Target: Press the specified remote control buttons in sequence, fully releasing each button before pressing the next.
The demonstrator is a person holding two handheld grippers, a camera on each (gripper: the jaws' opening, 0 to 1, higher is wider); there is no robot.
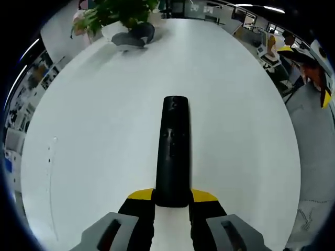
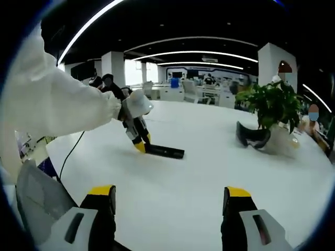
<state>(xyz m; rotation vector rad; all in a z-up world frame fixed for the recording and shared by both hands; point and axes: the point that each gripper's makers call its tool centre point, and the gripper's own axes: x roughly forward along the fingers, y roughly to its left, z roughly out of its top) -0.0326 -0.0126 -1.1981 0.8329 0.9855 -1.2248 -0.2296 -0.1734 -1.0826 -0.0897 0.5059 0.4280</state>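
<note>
A long black remote control (image 1: 172, 151) lies on the white table (image 1: 104, 115), its near end clamped between the yellow-tipped jaws of my left gripper (image 1: 172, 198), which is shut on it. In the right gripper view the same remote (image 2: 164, 151) rests flat on the table, held at one end by the left gripper (image 2: 140, 145) in a white-sleeved hand (image 2: 112, 107). My right gripper (image 2: 170, 201) hovers well short of the remote with its jaws wide apart and nothing between them.
A potted green plant (image 2: 272, 107) and a dark VR headset (image 2: 254, 137) stand at the table's far side; they appear in the left gripper view as the plant (image 1: 118, 13) and the headset (image 1: 133, 37). A cable (image 2: 70, 151) hangs off the table's edge. Desks and people fill the background.
</note>
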